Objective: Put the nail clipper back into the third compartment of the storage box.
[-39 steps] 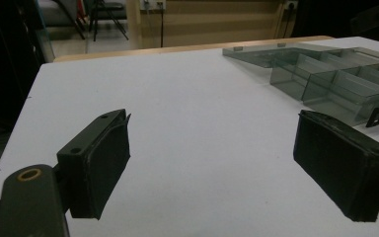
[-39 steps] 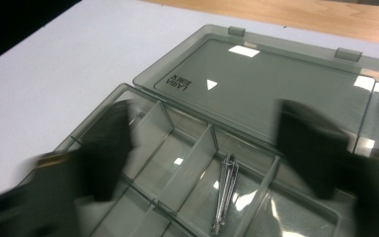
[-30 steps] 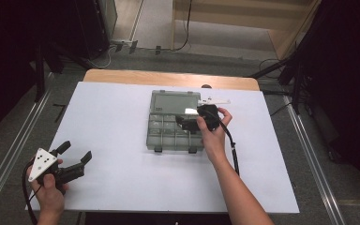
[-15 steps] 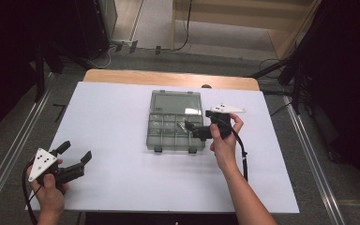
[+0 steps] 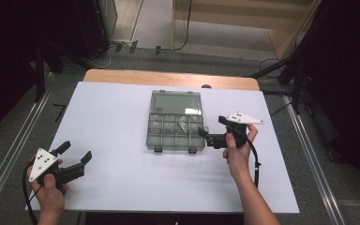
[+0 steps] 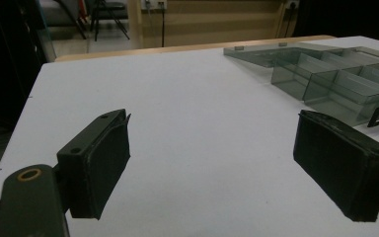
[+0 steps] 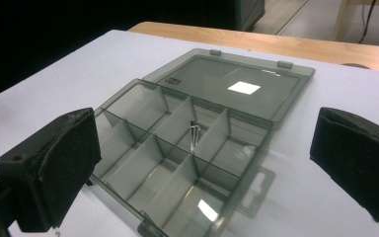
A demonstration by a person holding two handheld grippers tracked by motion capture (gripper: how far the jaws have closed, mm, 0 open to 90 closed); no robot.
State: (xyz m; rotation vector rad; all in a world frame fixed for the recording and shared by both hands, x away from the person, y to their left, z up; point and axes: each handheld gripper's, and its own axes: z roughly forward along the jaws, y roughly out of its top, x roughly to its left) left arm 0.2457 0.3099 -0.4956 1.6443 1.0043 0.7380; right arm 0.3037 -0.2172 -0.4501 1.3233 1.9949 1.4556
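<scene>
A clear grey compartment box [image 5: 149, 136] lies open at the middle of the white table [image 5: 108, 112], its lid [image 5: 176, 101] flat on the far side. A few thin metal pins [image 7: 193, 131] rest in one middle compartment, seen as a small glint [image 5: 180, 125] in the high view. My right gripper [image 5: 210, 127] is open just off the box's right edge, pointing at it; between its jaws [image 7: 207, 123] I look over the compartments. At the near left corner my left gripper [image 5: 75, 152] is open and holds nothing. Its jaws [image 6: 212, 133] frame bare table, with the box [image 6: 335, 79] farther right.
A wooden strip [image 5: 168, 77] borders the table's far edge. Metal rails [image 5: 14, 145] run along the floor on both sides, and dark stands [image 5: 300, 70] rise at the back right. The right gripper's cable [image 5: 255, 161] loops beside the forearm.
My right gripper has drawn back from above the box to just off its right edge. The left gripper has stayed still.
</scene>
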